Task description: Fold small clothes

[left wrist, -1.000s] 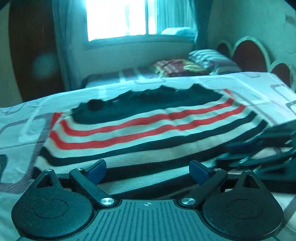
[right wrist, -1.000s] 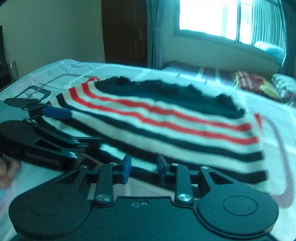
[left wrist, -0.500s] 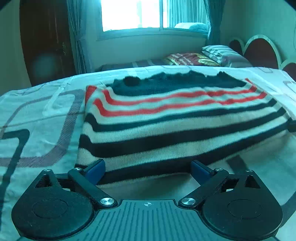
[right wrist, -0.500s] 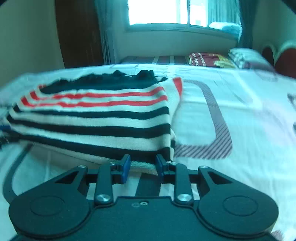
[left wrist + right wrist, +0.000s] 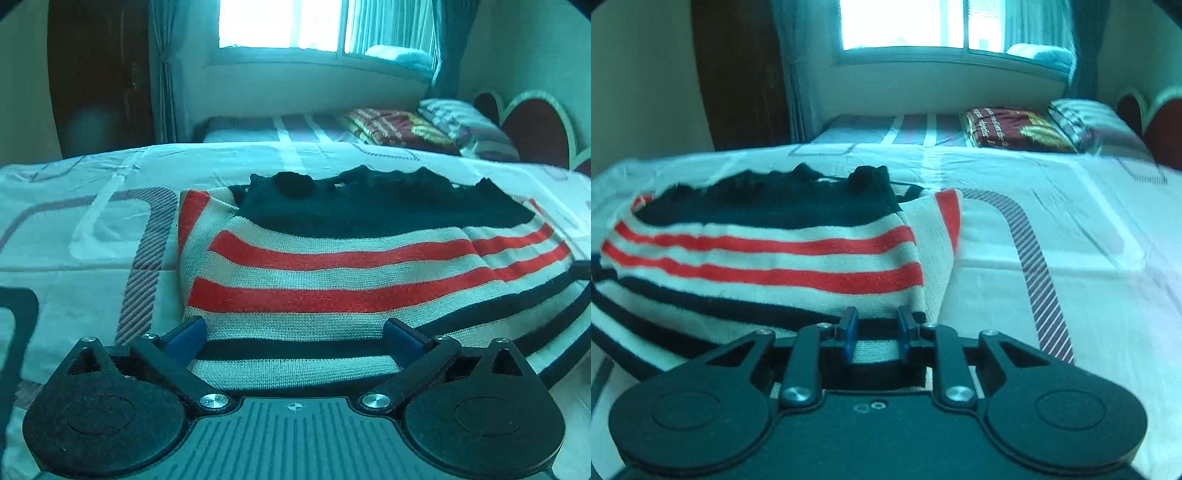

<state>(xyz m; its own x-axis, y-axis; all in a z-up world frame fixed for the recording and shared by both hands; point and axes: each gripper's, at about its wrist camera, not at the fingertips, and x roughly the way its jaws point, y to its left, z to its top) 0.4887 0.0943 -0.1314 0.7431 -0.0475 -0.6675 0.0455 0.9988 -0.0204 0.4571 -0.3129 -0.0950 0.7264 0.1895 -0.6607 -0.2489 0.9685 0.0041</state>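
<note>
A small knitted garment [image 5: 332, 280] with red, cream and navy stripes lies on the bed, its near hem raised and carried over its own lower part. My left gripper [image 5: 293, 338] stands wide open with the hem's left part between its fingers. In the right wrist view the garment [image 5: 768, 258] fills the left half. My right gripper [image 5: 875, 334] is nearly closed, its blue pads on either side of the hem's right part; a gap still shows between them.
The white bedsheet [image 5: 92, 229] with grey and striped outlines spreads around the garment. A second bed with a maroon blanket [image 5: 1008, 129] and pillows stands behind, under a bright window. A dark wooden door [image 5: 738, 74] is at the back left.
Both grippers have moved forward over the garment. The near hem now lies further up, covering the lower navy stripes. The left gripper stays wide open, the right stays narrow.
</note>
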